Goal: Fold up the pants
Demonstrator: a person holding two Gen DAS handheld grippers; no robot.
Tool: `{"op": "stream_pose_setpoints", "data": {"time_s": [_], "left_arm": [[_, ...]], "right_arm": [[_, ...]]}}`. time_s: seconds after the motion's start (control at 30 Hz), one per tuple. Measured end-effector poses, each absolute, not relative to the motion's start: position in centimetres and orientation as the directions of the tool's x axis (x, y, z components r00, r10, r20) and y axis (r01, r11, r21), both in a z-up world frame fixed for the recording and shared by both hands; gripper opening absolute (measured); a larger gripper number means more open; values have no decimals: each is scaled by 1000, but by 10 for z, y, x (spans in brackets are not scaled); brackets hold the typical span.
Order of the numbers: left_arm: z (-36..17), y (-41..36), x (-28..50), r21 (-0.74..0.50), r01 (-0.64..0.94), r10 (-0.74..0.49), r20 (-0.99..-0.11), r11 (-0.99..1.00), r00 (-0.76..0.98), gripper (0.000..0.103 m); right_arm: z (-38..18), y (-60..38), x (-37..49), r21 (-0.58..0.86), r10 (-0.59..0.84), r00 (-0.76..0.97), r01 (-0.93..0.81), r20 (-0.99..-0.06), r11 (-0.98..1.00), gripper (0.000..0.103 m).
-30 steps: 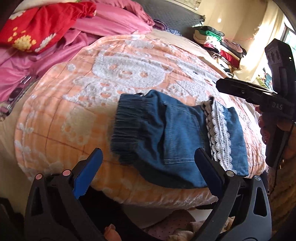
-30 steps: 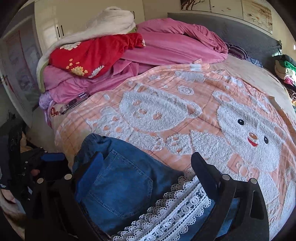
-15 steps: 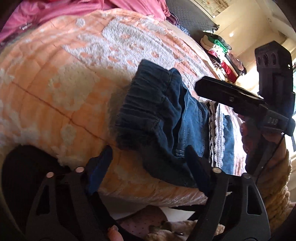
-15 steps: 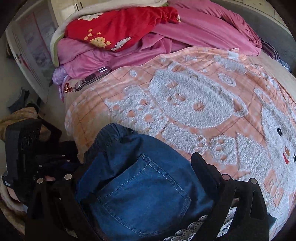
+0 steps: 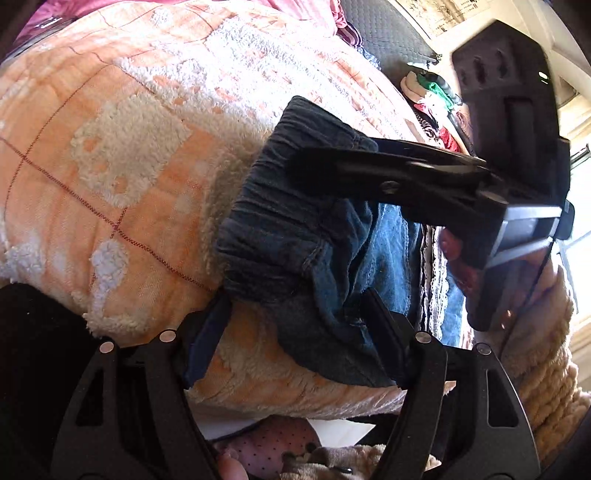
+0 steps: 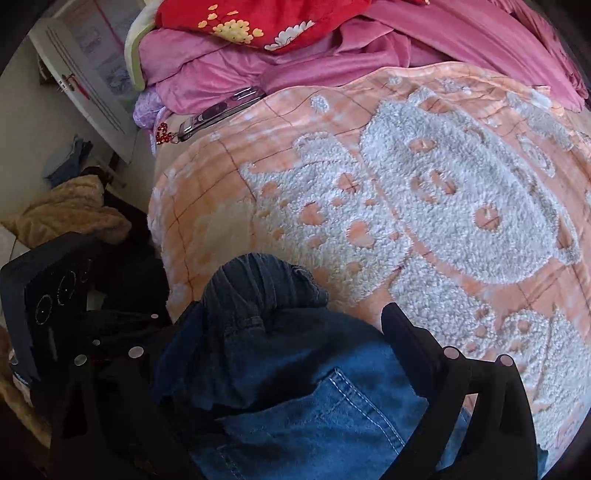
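Note:
The folded blue denim pants (image 5: 295,236) lie at the near edge of the orange blanket (image 5: 129,166), gathered waistband to the left and white lace hem (image 5: 436,288) to the right. My left gripper (image 5: 295,299) straddles the near waistband corner. Both of its pads press into the bunched denim. My right gripper (image 6: 282,314) comes down over the waistband (image 6: 258,284) from the far side, jaws wide, with denim between its fingers but not pinched. In the left wrist view its finger (image 5: 351,166) lies across the waistband's top.
Pink bedding (image 6: 332,62) and a red flowered cloth (image 6: 258,22) are piled at the head of the bed. A phone with a red charm (image 6: 221,107) lies at the blanket's edge. A stack of clothes (image 5: 432,96) sits far right. The floor holds a tan cloth (image 6: 66,210).
Both grippers dropped onto the pants. The left jaws narrowed onto the near waistband corner, which bunched up. The right gripper slid along the pants from the lace hem to the waistband.

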State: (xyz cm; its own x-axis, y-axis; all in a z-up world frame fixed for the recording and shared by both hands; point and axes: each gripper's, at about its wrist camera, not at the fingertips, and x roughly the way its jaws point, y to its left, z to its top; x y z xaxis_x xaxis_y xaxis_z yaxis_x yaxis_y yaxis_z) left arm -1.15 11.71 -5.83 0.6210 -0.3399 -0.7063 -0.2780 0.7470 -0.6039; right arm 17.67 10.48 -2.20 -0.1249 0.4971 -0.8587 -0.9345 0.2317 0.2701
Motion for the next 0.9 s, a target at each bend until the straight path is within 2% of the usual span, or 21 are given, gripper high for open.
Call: {"op": "stream_pose_setpoints", "data": {"time_s": [0.03,0.1,0.17,0.27,0.37,0.6,0.67,0.9], "left_arm": [[-59,118,-11,-607,-277,-343,-705,745,621,66],[-59,118,-11,-614,-272,-352,-700,741,621,69],[-58,117,-10,-614,-272,-354,-701,741,619,70],[-55,118,-9,-612,-274,-353,-703,741,617,70],[-51,117,-9,-603,-275,-344,-708,749,617,70],[-34,107,-7,-618,-236,-360,-681,750,638,70],[-30,100,-4,-630,-222,-382,-674,744,632,64],[-3,76,12,-611,-158,-398,-669,776,628,59]], "right_arm": [[-26,107,178,288,494,-149,-932,-857,220,95],[-33,110,179,312,491,-180,-929,-852,199,81],[-33,108,180,335,508,-202,-924,-837,185,59],[-23,97,182,370,549,-224,-913,-805,171,44],[-10,82,181,387,597,-225,-909,-770,156,37],[19,42,180,455,698,-240,-880,-675,137,36],[27,31,181,462,716,-232,-876,-658,141,36],[54,-15,187,441,770,-158,-880,-618,174,36]]}}
